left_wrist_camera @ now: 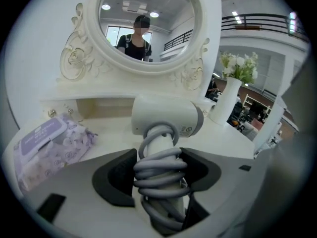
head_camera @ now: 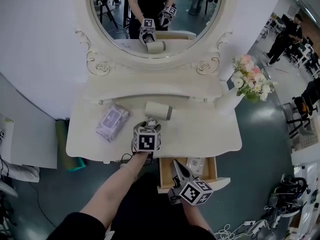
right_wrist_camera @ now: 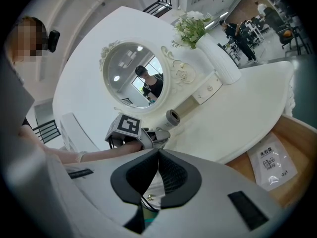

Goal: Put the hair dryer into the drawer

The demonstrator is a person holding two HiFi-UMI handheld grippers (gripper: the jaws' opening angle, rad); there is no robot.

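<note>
A white hair dryer (head_camera: 159,110) with a grey cord wound round its handle is over the white dressing table (head_camera: 215,136), below the mirror. My left gripper (head_camera: 149,124) is shut on the corded handle (left_wrist_camera: 159,165), and the barrel (left_wrist_camera: 166,115) lies crosswise above the jaws. The wooden drawer (head_camera: 164,173) stands pulled out under the table's front edge. My right gripper (head_camera: 179,169) hovers over the drawer with its jaws shut and nothing between them (right_wrist_camera: 158,153). From the right gripper view the dryer (right_wrist_camera: 173,118) and the drawer floor (right_wrist_camera: 292,143) also show.
A lilac pack of wipes (head_camera: 112,122) lies on the table's left part. A white vase of flowers (head_camera: 248,81) stands at the right back corner. A white packet (head_camera: 195,165) lies inside the drawer. An oval mirror (head_camera: 155,14) rises behind the table.
</note>
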